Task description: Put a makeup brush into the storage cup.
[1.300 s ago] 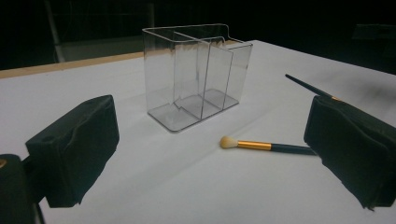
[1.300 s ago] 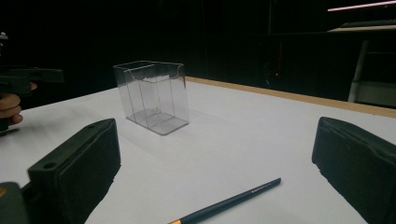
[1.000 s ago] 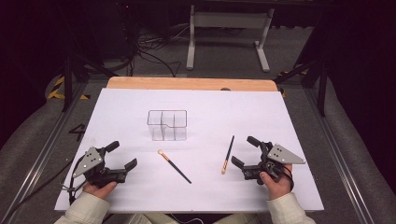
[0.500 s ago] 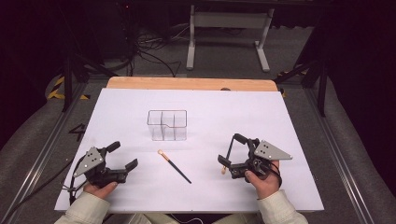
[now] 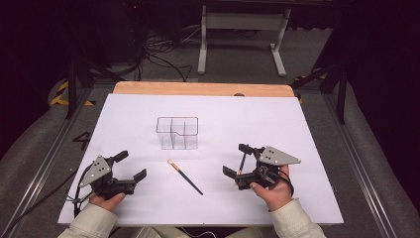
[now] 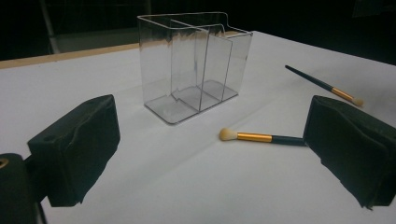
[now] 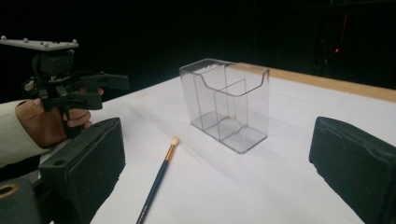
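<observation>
Down at 5 o'clock on the surface, I'm lowering the right hand-held gripper, jaws apart, straddling a brush; closing off-centre risks flicking its thin handle away.

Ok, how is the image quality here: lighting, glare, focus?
High view: white table evenly lit, surroundings dark. Left gripper view: clear organizer sharp with faint wall reflections, near claw pads soft. Right gripper view: dim, black background, brush in focus.
</observation>
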`<state>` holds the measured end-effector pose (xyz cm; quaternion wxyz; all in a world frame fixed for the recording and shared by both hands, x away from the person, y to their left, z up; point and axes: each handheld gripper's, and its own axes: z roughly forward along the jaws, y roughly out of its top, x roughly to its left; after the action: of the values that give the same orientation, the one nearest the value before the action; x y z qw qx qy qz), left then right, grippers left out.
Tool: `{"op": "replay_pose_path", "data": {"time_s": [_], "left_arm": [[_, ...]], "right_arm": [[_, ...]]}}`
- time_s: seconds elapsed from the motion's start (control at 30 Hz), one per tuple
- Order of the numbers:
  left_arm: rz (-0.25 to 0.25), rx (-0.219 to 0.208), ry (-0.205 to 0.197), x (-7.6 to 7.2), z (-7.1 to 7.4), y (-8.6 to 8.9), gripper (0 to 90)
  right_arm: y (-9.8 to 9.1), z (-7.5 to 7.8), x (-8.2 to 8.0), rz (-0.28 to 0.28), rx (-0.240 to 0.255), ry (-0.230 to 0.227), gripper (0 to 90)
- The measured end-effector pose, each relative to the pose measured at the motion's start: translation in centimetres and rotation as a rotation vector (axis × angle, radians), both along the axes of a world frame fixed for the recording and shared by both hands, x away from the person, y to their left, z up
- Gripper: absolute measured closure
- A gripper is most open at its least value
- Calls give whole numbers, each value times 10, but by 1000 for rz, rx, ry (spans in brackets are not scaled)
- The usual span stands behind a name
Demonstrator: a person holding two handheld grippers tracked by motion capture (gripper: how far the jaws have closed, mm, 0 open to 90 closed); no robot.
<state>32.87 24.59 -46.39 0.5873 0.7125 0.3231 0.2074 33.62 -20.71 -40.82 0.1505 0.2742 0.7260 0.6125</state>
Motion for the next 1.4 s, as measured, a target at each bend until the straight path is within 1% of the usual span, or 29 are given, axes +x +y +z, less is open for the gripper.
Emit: {"op": "replay_pose_path", "data": {"time_s": [0.07, 0.1, 0.13, 0.17, 0.2, 0.23, 0.27, 0.3, 0.4, 0.5, 0.6, 0.67, 0.7, 0.77, 0.9, 0.93, 1.13, 1.17, 1.2, 1.27, 1.33, 1.4], "left_arm": [[-1, 3, 2, 0, 0, 0, 43], [-2, 5, 2, 1, 0, 0, 43], [-3, 5, 4, 1, -1, -1, 43], [-3, 3, 5, 1, -1, -1, 43], [-3, 3, 5, 1, -1, -1, 43], [-4, 5, 6, 1, -1, -1, 43], [-4, 5, 6, 1, -1, -1, 43], [-5, 7, 7, 1, -1, -1, 43], [-6, 12, 12, 2, -1, -1, 43], [-3, 13, 11, 2, -2, -2, 43], [-5, 12, 15, 2, -2, -2, 43], [-7, 18, 17, 2, -2, -2, 43], [-7, 18, 17, 2, -2, -2, 43], [-5, 18, 23, 3, -2, -3, 43], [-5, 25, 50, 5, -4, -3, 43], [-2, 27, 50, 5, -4, -3, 43], [-1, 23, 56, 5, -5, -4, 41], [-1, 23, 56, 5, -5, -4, 40], [1, 29, 54, 6, -5, -4, 40], [7, 33, 66, 6, -5, -5, 36], [11, 30, 70, 7, -5, -5, 32], [5, 24, 74, 7, -5, -4, 21]], "right_arm": [[6, 4, -1, 27, -15, 15, 68], [9, 6, 0, 35, -38, 17, 68], [12, 9, 0, 35, -70, 23, 68], [17, 15, 2, 44, -116, 48, 75], [17, 15, 2, 44, -116, 48, 75], [22, 20, 4, 51, -133, 67, 76], [24, 23, 5, 58, -140, 75, 85], [27, 25, 6, 67, -158, 85, 86], [34, 30, 9, 90, -200, 108, 95], [42, 33, 12, 97, -232, 124, 108], [47, 36, 15, 92, -249, 136, 117], [51, 38, 17, 98, -270, 149, 137], [51, 38, 17, 98, -270, 149, 137], [55, 41, 20, 97, -301, 166, 147], [62, 44, 25, 98, -373, 199, 166], [64, 44, 26, 98, -387, 209, 175], [75, 47, 33, 97, -453, 242, 189], [75, 47, 33, 97, -453, 242, 189], [77, 48, 33, 97, -464, 248, 191], [82, 47, 35, 100, -490, 257, 194], [87, 46, 36, 110, -524, 266, 201], [93, 45, 37, 127, -568, 283, 224]]}}
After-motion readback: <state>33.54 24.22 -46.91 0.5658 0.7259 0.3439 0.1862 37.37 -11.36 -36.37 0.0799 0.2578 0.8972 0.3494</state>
